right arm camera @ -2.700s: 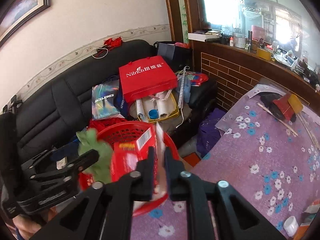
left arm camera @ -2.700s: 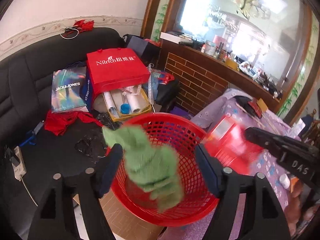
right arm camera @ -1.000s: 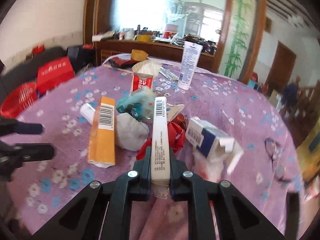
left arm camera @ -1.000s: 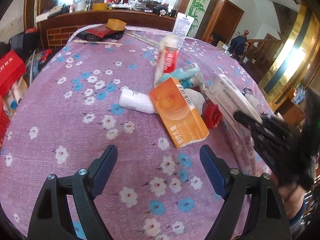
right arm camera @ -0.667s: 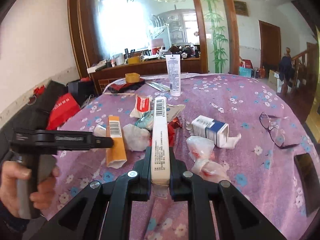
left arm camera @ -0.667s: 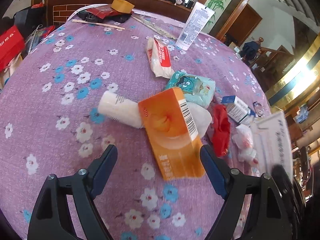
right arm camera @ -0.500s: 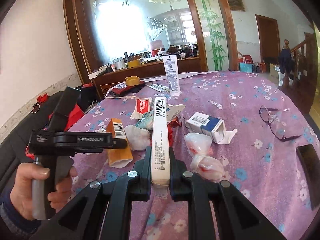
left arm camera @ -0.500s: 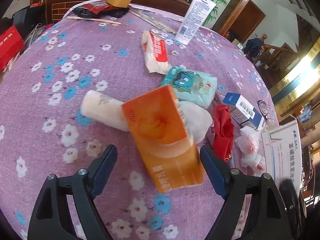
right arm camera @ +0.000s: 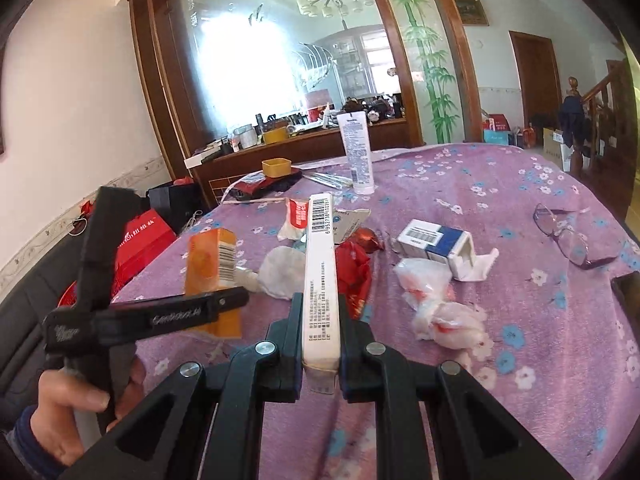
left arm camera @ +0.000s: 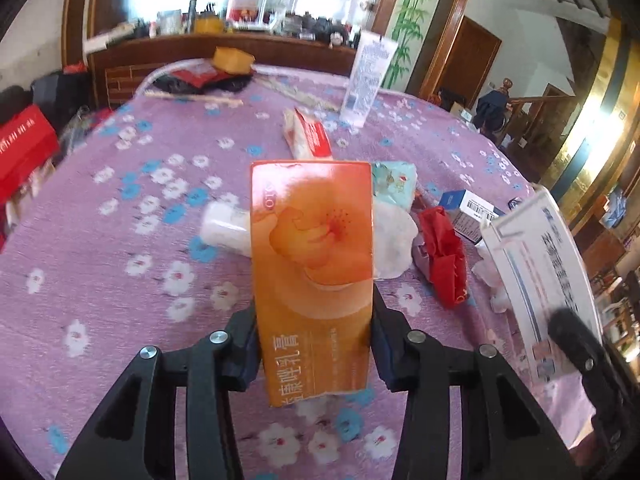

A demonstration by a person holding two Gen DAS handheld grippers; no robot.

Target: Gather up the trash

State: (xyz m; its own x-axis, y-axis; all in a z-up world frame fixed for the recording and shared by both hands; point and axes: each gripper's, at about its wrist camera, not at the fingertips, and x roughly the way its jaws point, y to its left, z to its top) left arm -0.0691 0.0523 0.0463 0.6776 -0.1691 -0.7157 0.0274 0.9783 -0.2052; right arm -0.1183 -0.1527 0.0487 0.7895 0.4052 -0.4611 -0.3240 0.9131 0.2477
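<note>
Here left claw (left arm camera: 314, 340) had just been closing, now clamped on orange box (left arm camera: 314, 272), lifted off desk (left arm camera: 100, 272) at frame centre for binning; right claw (right arm camera: 320, 344) gripped white box (right arm camera: 320, 280) edge-on, ready for same trip; remaining wrappers lay mid-desk.

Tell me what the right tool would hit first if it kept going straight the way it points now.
The right tool is shut on a long white box, so the box's far end would lead. It looks aimed at the red-and-white packet and the teal packet behind the box's tip; depth is unclear, so which comes first is uncertain.
</note>
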